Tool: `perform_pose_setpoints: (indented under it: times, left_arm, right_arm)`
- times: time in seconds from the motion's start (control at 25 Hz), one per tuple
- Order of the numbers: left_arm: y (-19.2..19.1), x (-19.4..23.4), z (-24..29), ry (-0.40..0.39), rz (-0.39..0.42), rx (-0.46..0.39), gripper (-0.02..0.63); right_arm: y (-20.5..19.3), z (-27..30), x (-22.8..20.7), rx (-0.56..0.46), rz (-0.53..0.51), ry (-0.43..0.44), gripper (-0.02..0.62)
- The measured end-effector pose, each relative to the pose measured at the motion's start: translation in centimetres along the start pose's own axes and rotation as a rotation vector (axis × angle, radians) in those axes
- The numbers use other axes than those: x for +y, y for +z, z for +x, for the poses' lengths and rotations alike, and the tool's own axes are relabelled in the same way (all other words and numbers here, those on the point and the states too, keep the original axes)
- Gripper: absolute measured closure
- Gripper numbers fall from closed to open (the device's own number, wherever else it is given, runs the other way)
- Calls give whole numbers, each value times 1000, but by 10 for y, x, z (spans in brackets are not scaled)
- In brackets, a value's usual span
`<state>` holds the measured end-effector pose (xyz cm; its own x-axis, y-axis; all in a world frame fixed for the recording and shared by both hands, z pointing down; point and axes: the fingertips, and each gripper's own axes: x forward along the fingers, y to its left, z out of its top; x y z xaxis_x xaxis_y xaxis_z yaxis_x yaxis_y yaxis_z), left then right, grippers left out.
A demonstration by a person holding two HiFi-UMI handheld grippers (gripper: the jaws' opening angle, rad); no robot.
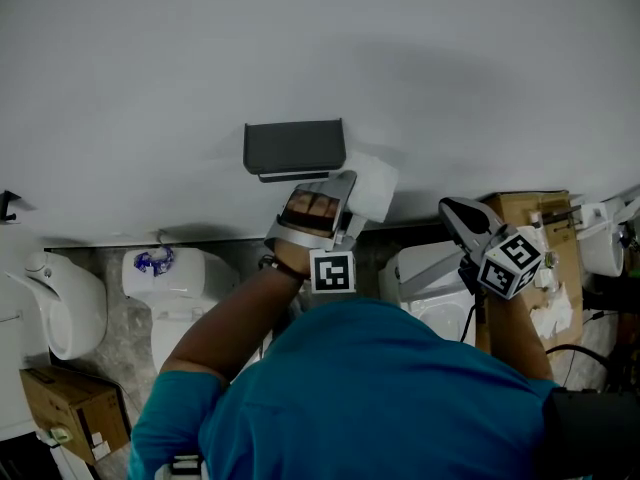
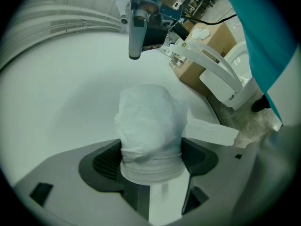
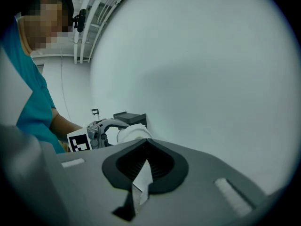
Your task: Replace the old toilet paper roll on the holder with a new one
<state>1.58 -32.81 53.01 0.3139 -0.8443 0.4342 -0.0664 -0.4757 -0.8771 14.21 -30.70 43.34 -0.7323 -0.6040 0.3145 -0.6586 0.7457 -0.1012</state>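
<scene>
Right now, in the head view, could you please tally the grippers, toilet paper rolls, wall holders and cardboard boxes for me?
grippers: 2, the left gripper and the right gripper
toilet paper roll: 1
wall holder: 1
cardboard boxes: 2, the left box and the right box
total: 6

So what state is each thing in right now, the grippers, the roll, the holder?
Left gripper: shut on the toilet paper roll.
Toilet paper roll: gripped, held beside the holder, not mounted.
Holder: on the wall, no roll visible on it.
Right gripper: shut, empty.
</scene>
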Motion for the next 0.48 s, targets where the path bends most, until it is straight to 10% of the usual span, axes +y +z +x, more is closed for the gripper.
perform_pose_setpoints:
  times: [0.48]
  left_arm:
    - [0,-5,15,-31,-35,9,206]
  right_arm:
    - [-4,-1,-1,5,12,-5,592]
